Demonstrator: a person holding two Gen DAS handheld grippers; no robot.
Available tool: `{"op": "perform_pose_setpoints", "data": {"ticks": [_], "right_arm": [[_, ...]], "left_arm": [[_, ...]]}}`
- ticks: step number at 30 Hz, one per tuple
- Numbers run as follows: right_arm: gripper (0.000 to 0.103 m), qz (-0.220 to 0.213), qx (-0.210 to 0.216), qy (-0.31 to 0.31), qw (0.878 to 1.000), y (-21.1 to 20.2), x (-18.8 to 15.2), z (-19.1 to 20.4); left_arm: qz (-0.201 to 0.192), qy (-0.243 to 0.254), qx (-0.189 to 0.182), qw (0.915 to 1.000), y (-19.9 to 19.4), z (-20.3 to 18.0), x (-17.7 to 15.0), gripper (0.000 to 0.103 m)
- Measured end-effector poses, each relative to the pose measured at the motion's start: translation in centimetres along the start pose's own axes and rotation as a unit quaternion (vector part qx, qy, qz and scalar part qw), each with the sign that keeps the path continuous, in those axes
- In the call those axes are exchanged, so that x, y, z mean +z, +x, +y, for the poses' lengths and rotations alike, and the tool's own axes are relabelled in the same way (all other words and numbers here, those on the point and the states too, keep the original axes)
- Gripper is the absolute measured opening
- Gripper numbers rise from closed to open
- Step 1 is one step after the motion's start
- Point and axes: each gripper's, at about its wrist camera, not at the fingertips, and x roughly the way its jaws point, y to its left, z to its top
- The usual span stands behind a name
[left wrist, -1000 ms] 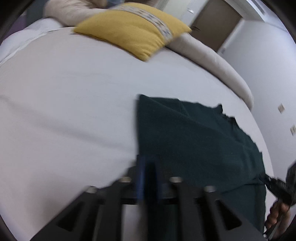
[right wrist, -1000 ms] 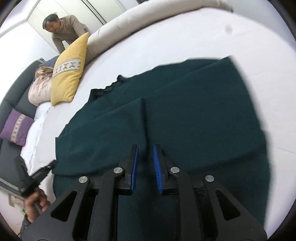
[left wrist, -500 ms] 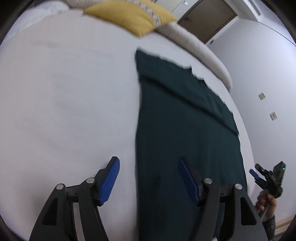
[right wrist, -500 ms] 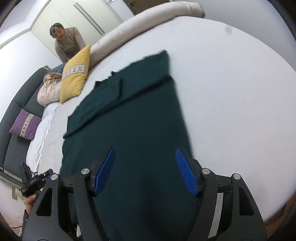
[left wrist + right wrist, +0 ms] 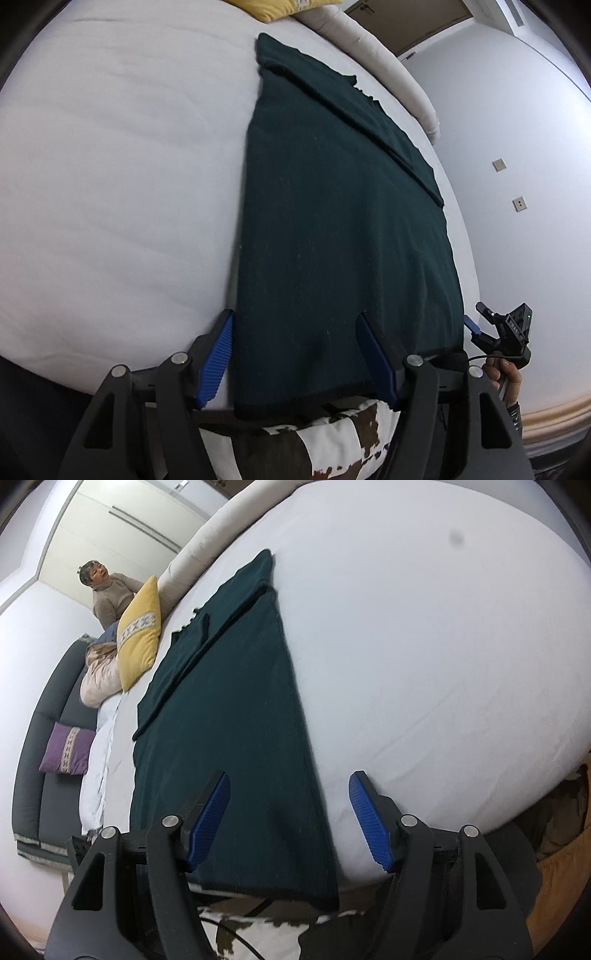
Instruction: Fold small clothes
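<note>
Garment: dark green cloth (image 5: pixel 343 221) flat on white bed (image 5: pixel 110 166), far end folded.
Left gripper (image 5: pixel 301 356): spread wide, above near hem.
Right gripper (image 5: pixel 290 818): spread wide, over near right edge.

A big white bed (image 5: pixel 110 166) holds a dark green cloth (image 5: pixel 332 221), lying flat with its near end hanging over the edge. A yellow pillow (image 5: pixel 138 635) sits at the far side by a long white cushion (image 5: pixel 380 70).
</note>
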Motion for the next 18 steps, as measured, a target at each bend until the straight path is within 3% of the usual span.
{"op": "perform_pose_setpoints", "data": {"ticks": [2, 6, 10, 14, 18], "right_arm": [[0.065, 0.009, 0.001, -0.001, 1.000, -0.2, -0.6, -0.1], [0.065, 0.021, -0.004, 0.013, 1.000, -0.5, -0.9, -0.5], [0.064, 0.038, -0.010, 0.029, 0.999, -0.9, -1.2, -1.2], [0.064, 0.067, -0.023, 0.024, 0.997, -0.5, -1.6, -1.1], [0.061, 0.086, -0.035, 0.009, 0.996, 0.3, -2.0, -0.6]], "left_arm": [[0.000, -0.007, -0.004, 1.0000, -0.1, 0.2, 0.0, 0.065], [0.008, -0.011, 0.005, 0.9999, 0.1, 0.4, 0.2, 0.048], [0.011, -0.013, 0.004, 0.9998, 0.0, 0.6, 0.1, 0.046], [0.015, -0.010, 0.002, 0.9998, 0.2, 0.3, 0.2, 0.054], [0.020, -0.001, 0.011, 0.9998, 0.2, 0.1, 0.1, 0.051]]}}
